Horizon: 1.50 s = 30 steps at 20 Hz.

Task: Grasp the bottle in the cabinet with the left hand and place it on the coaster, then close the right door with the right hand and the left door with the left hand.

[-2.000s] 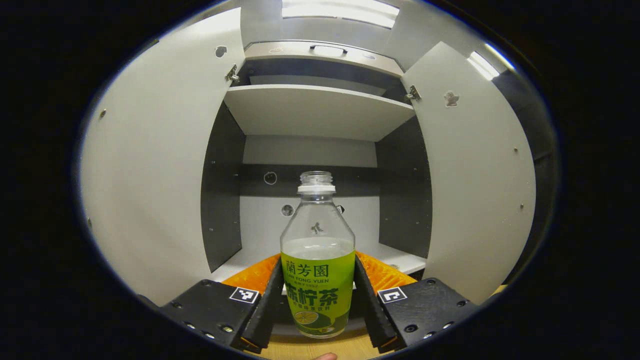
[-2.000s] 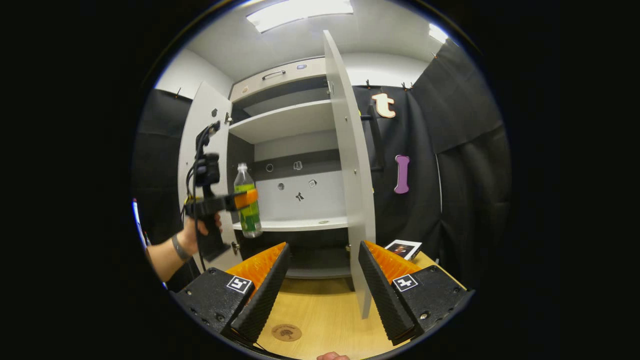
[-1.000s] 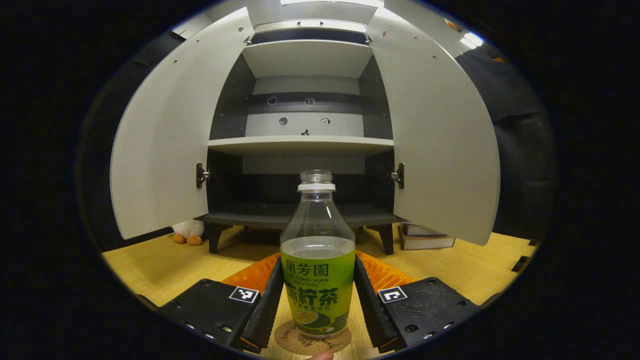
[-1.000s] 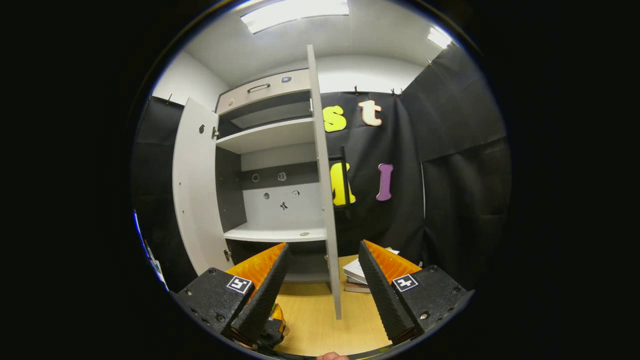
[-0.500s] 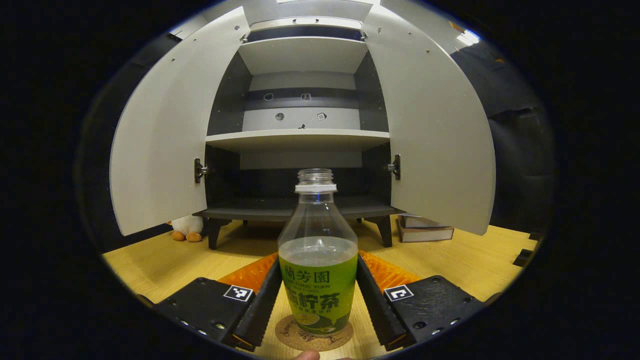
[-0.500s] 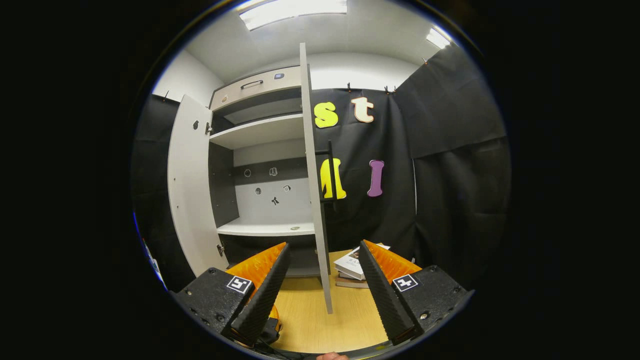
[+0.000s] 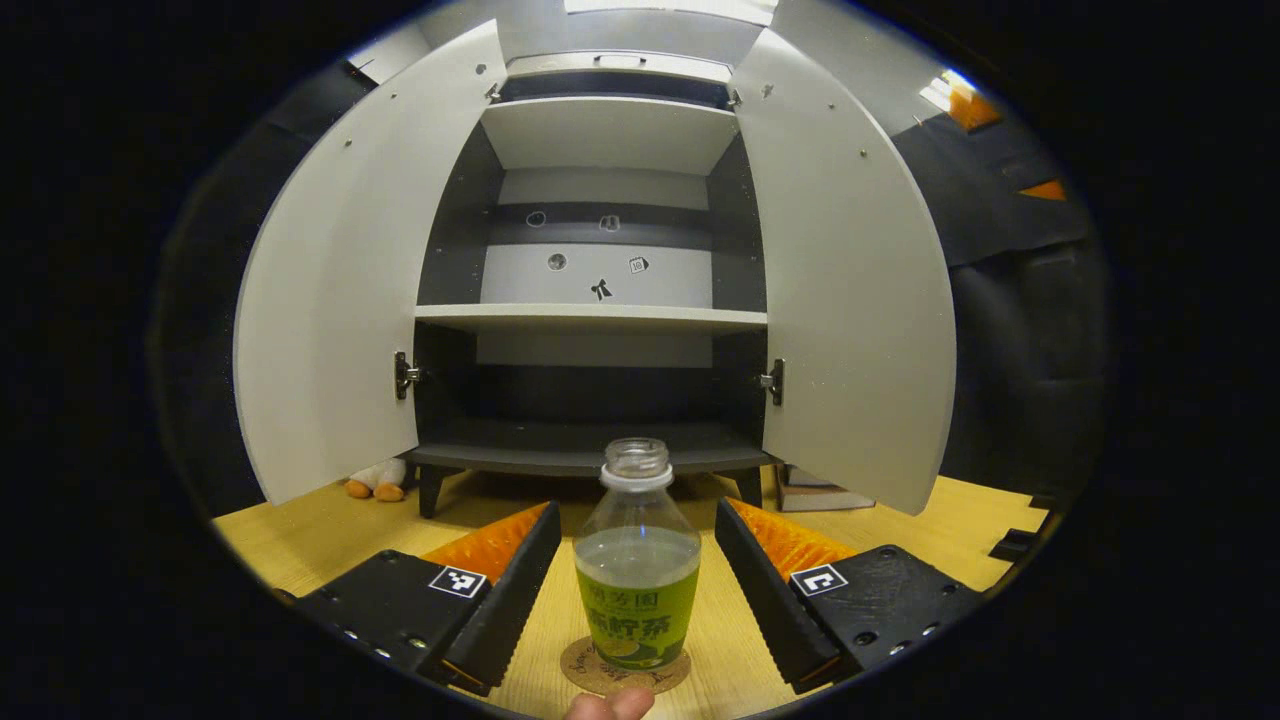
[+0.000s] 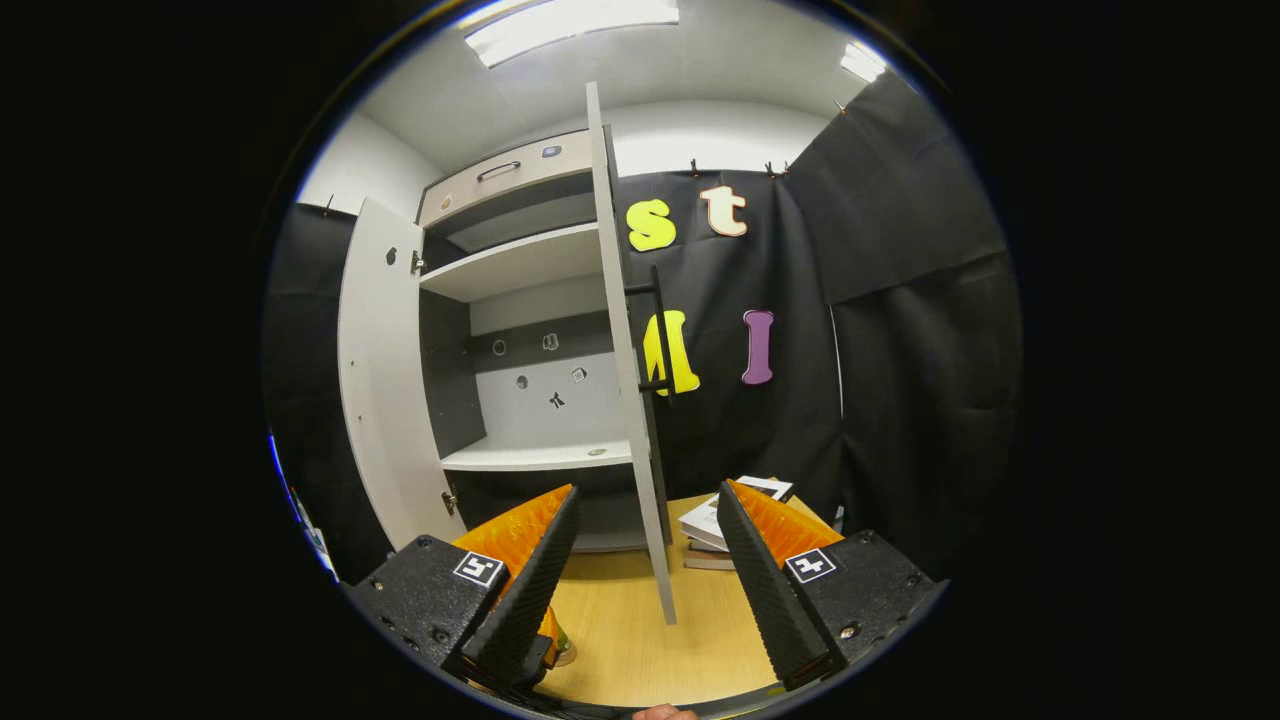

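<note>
The bottle [image 7: 637,565] wears a green wrap printed with Chinese characters in a darker green, too small to make out here, above a picture of a cut citrus slice near its foot; above the wrap the plastic is clear, the liquid level shows just over the wrap's top edge, and the neck ends in a white ring with an open threaded mouth and no cap; it stands upright on the round cork coaster [image 7: 625,672], whose faint dark print I cannot read, on the wooden table [image 7: 300,535] in front of the cabinet [image 7: 600,320]; the left gripper [image 7: 635,565] has its jaws spread, one finger on each side of the bottle and clear of it, with table showing in both gaps; a fingertip [image 7: 610,705] shows at the bottom edge of the left gripper view; there both doors hang open, the left door [image 7: 340,290] and the right door [image 7: 845,290], small stickers dot the back panel, a plush toy [image 7: 375,478] lies beside a cabinet leg, and books [image 7: 815,495] lie past the right door; the right gripper view looks along the right door [image 8: 625,350] edge-on, its dark bar handle [image 8: 660,335] on the outer face, with the right gripper [image 8: 645,560] released and empty, its fingers astride the door's lower edge but apart from it; the stacked books [image 8: 715,525] lie on the table behind.
</note>
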Each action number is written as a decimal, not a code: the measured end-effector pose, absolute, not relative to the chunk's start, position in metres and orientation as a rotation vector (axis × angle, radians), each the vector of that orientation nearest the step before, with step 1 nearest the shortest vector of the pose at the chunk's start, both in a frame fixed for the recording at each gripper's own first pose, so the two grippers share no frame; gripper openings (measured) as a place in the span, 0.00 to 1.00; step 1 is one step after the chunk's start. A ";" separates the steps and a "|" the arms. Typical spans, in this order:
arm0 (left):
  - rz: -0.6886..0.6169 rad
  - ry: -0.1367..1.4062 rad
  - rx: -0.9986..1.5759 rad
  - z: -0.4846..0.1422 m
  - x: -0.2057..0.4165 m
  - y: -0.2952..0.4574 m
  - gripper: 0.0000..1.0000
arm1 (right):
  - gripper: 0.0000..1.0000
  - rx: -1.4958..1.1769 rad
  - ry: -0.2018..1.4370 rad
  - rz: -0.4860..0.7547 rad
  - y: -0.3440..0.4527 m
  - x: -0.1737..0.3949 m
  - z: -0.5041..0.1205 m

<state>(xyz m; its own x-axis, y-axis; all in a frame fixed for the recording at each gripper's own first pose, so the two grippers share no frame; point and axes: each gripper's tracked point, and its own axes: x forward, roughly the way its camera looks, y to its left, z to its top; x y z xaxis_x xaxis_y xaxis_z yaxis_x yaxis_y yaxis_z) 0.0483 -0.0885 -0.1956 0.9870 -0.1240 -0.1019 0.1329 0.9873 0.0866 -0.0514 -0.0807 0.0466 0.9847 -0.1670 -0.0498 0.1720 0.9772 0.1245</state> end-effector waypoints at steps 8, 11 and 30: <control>-0.149 0.026 0.003 -0.078 0.022 -0.088 0.95 | 0.84 0.120 0.000 -0.124 -0.079 -0.042 0.028; -0.147 0.001 0.017 -0.039 0.011 -0.081 0.95 | 0.84 0.138 -0.024 -0.103 -0.072 -0.036 0.021; -0.057 -0.043 0.135 0.010 -0.019 -0.047 0.95 | 0.84 0.047 -0.208 -0.342 -0.185 0.020 0.161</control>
<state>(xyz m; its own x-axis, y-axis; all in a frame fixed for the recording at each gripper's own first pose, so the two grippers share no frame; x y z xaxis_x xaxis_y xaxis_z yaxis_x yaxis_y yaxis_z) -0.0190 -0.0465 0.0103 0.9975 -0.0595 0.0393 0.0536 0.9894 0.1353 0.0202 -0.1854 0.1606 0.9209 -0.3378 0.1948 0.3282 0.9412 0.0805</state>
